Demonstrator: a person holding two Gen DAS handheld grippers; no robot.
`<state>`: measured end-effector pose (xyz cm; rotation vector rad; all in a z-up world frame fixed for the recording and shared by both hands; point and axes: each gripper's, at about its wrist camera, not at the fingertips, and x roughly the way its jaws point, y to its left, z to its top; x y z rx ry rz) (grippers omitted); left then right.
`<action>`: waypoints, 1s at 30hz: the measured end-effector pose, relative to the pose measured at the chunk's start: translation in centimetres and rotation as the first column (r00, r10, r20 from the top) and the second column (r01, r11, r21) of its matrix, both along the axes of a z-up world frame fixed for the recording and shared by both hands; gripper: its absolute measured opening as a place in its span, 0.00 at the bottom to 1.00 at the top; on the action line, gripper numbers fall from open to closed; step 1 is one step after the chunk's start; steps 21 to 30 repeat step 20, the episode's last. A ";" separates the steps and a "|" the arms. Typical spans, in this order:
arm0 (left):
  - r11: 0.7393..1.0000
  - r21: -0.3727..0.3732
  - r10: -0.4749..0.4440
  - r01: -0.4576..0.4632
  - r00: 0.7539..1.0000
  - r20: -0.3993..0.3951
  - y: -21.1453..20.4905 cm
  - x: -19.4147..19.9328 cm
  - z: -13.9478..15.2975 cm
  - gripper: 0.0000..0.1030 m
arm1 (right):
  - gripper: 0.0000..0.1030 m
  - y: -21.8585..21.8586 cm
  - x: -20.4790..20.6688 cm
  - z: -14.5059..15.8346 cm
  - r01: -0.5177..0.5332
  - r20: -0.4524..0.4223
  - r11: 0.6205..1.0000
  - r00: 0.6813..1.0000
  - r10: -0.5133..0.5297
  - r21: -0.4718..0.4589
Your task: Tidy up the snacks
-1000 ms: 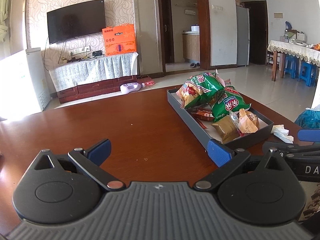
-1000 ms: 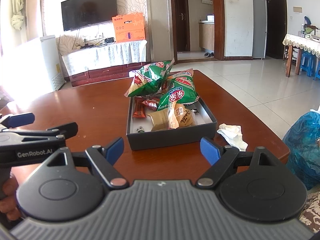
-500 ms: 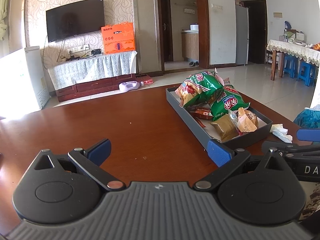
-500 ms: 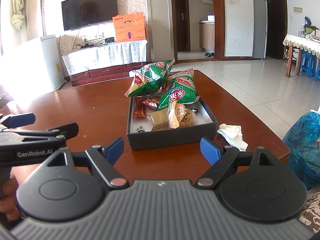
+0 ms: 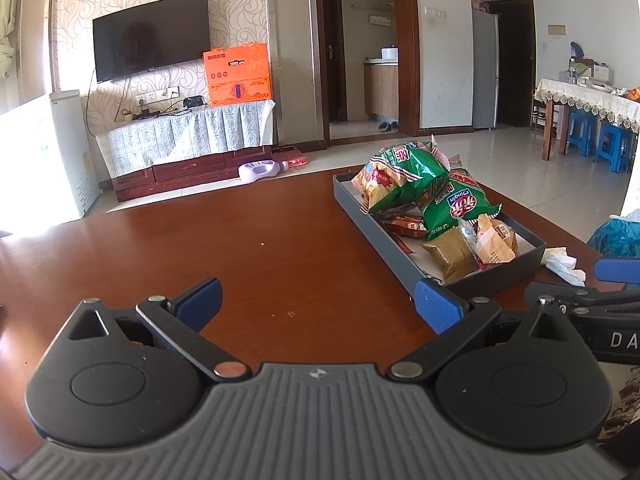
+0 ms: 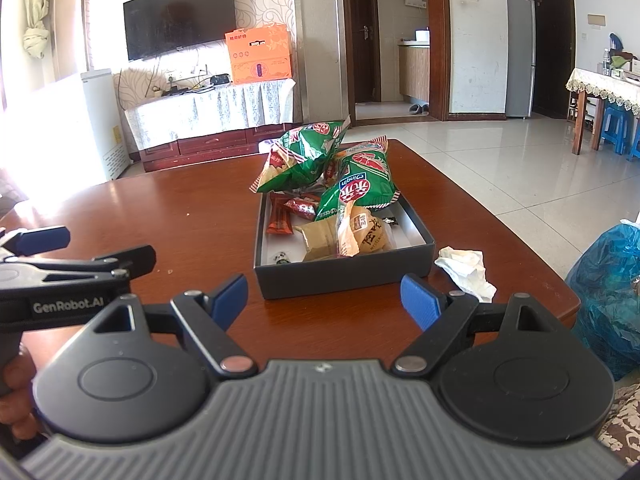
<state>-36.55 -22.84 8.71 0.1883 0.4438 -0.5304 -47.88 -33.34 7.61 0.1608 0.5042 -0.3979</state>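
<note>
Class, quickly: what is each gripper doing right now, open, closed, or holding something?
Left gripper: open, holding nothing, over bare table.
Right gripper: open, holding nothing, facing the snack box.

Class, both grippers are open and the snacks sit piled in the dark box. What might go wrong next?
1. The green chip bag leans over the box wall on top of the pile; disturbing it may tip it onto the table.
2. The crumpled tissue beside the box could get snagged by the right gripper.
</note>
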 end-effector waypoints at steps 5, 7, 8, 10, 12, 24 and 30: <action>1.000 0.000 -0.002 0.002 1.000 -0.002 -0.1 -0.1 0.0 1.00 | 0.83 0.0 0.0 0.0 0.000 0.000 1.000 1.000 0.000 0.000; 1.000 0.000 -0.004 0.004 1.000 -0.002 -0.1 -0.1 -0.1 1.00 | 0.83 0.0 0.0 0.0 0.000 -0.001 1.000 1.000 0.000 0.000; 1.000 0.001 -0.003 0.003 1.000 -0.003 -0.2 -0.1 -0.1 1.00 | 0.83 0.0 0.0 0.0 0.000 0.000 1.000 1.000 0.000 0.000; 1.000 0.001 -0.003 0.003 1.000 -0.005 -0.2 -0.1 -0.1 1.00 | 0.83 0.0 0.0 0.0 0.000 0.000 1.000 1.000 0.000 0.000; 1.000 -0.003 -0.006 0.006 1.000 -0.008 -0.1 -0.1 -0.1 1.00 | 0.83 0.0 0.0 0.0 0.000 0.000 1.000 1.000 0.000 0.000; 0.999 -0.031 -0.015 0.015 1.000 0.019 0.1 -0.5 0.0 0.99 | 0.83 -0.1 0.0 -0.1 0.001 0.001 1.000 1.000 -0.001 0.001; 0.999 -0.031 -0.015 0.015 1.000 0.019 0.1 -0.5 0.0 0.99 | 0.83 -0.1 0.0 -0.1 0.001 0.001 1.000 1.000 -0.001 0.001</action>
